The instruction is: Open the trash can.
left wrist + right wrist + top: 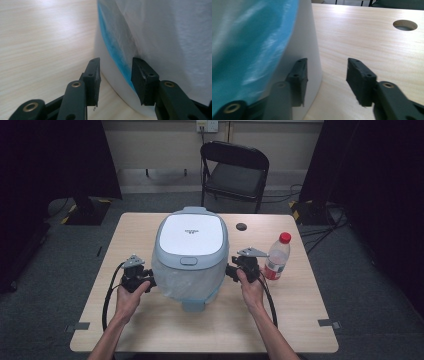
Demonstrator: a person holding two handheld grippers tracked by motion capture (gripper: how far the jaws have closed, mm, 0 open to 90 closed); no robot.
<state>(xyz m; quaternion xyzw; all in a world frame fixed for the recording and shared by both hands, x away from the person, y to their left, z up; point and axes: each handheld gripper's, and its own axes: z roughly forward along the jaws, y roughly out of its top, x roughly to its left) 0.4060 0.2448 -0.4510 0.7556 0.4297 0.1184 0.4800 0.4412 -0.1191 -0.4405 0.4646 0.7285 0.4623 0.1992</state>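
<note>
Pale wood surface (150, 330) carries a grey-blue bin (190, 255) at its middle, a thin white bag (182, 280) draped down its side. Left of the bin, the left gripper (145, 282) has its fingers (92, 75) parted around the bag's edge, not pinching. Right of the bin, the right gripper (232, 271) fingers (359, 80) stand apart, empty; a bottle (277, 256) stands farther right

A black folding chair (234, 172) stands on grey carpet (360, 285) behind the table (150, 320).

Bin (190, 255) mid-table (150, 325), bottle (277, 257) to its right (chair (234, 170) behind)
</note>
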